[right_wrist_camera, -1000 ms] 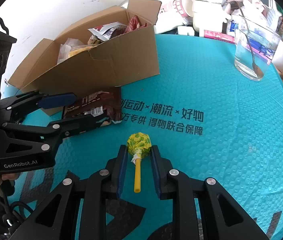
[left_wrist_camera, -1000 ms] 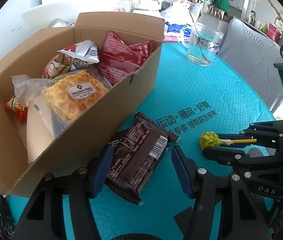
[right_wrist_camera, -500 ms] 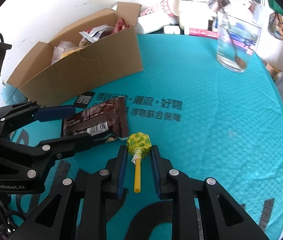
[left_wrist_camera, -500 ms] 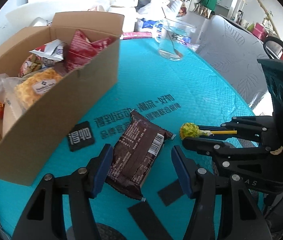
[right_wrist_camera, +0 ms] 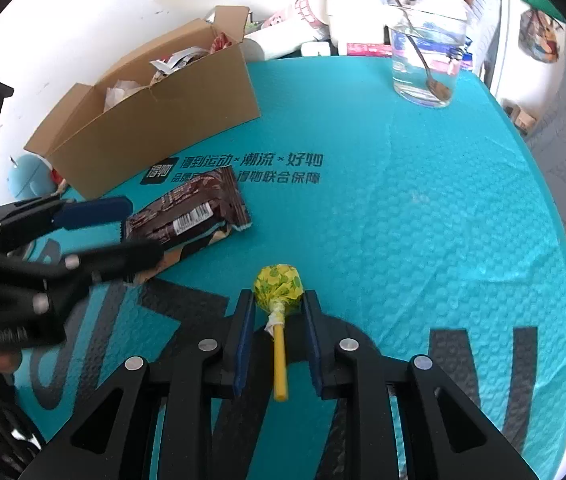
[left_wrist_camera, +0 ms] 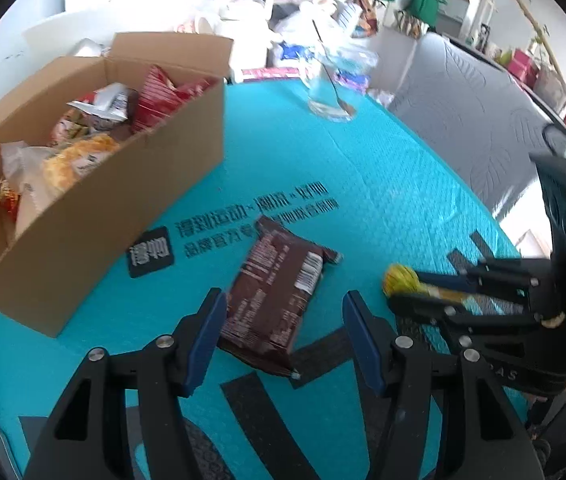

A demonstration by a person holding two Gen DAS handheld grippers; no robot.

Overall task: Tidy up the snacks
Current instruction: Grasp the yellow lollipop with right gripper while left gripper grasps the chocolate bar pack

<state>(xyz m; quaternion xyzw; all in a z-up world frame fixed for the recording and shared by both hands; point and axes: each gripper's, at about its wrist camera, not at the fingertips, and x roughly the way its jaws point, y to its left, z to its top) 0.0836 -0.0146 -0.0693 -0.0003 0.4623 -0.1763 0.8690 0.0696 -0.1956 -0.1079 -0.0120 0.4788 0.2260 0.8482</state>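
On the teal worktop (right_wrist_camera: 423,208), both grippers sit farther from the box (left_wrist_camera: 95,216) than a second ago: the box was right up against the brown packet (left_wrist_camera: 279,296) then, and now bare mat and the printed logo show between them. Box looks smaller in both views, so both hands have pulled back, carrying their snacks along.

Right gripper (right_wrist_camera: 279,300): fingers narrow, clamped on the yellow lollipop (right_wrist_camera: 279,286), head poking out at the tips, stick running back between them. Same grip as before, no slip.

Left gripper (left_wrist_camera: 283,316): fingers partway open around the packet. Left pad looks on its edge; a gap shows at the right pad (left_wrist_camera: 359,332). Can't tell if it is truly pinched or just dragged along. Packet kept its place between the fingers through the move, far end near the mat.

Box already holds several snack bags.

Judgement: both items are picked, neither in the box yet. Retreat likely sets up a lift over the wall. Packet grip is the weak point.
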